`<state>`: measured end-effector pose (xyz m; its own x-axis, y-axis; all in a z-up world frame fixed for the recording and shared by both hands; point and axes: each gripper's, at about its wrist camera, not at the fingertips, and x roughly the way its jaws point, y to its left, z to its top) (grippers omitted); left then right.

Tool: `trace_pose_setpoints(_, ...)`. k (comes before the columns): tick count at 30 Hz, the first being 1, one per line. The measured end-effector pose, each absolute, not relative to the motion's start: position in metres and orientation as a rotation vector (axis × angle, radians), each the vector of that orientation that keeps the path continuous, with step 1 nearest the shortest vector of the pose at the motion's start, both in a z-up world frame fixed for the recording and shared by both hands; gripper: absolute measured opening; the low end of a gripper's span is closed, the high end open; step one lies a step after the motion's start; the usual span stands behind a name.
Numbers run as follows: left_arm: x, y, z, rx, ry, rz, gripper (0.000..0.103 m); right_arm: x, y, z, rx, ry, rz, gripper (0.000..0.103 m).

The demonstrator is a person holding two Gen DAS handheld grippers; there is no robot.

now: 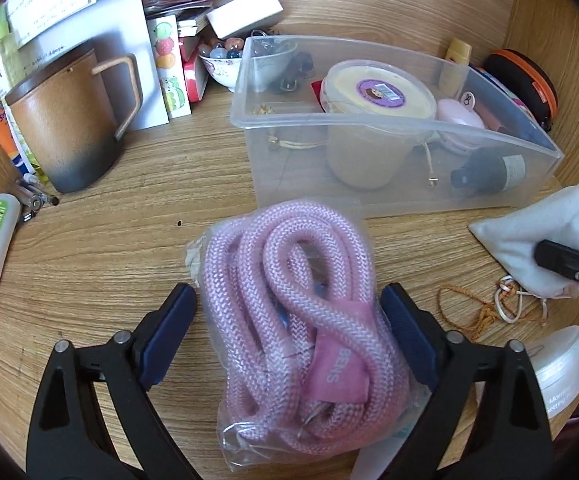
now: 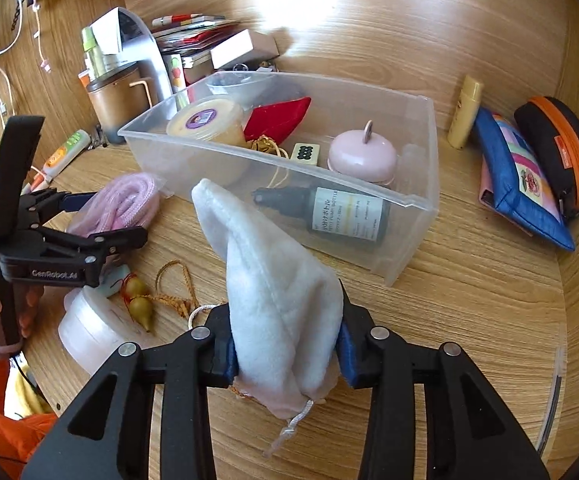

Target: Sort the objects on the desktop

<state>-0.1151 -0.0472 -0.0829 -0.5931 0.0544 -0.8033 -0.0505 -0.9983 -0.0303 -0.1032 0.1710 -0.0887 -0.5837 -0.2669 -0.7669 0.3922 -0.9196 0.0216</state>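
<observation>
Two grippers at work: left gripper [image 1: 289,320] spread wide around bagged pink rope [image 1: 293,320], right gripper [image 2: 287,350] clamped on white pouch [image 2: 277,292] beside clear bin [image 2: 417,196].

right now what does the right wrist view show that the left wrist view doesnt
Only the right wrist view: the blue pouch, mahjong tile, red pouch, gourd charm, and the right claw squeezing the white bag.

Only the left wrist view: the bowl of marbles, and the left claw open around the bagged pink rope.

Both: the clear bin, mug, dark bottle.
</observation>
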Motion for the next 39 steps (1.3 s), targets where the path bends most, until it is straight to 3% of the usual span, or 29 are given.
trace_pose_setpoints(4,-0.114,-0.041,-0.082,-1.368,0.029,2.742,0.082,-0.101,0.166,-0.094,1.166,0.236,-2.487,0.051)
trace_pose_setpoints(9,-0.113,-0.045,-0.081,-1.349,-0.009,2.745,0.074,-0.098,0.165,-0.1,1.148,0.253,-2.514,0.052)
trace_pose_setpoints(12,-0.113,-0.046,-0.08,-1.346,-0.023,2.754,0.07,-0.1,0.17,-0.1,1.141,0.219,-2.531,0.041)
trace_pose_setpoints(16,-0.112,-0.049,-0.079,-1.333,-0.06,2.755,0.066,-0.1,0.176,-0.097,1.136,0.168,-2.527,0.035)
trace_pose_setpoints(39,-0.074,-0.06,-0.032,-1.104,-0.104,2.85,0.063,-0.085,0.179,-0.049,0.989,0.088,-2.572,0.034)
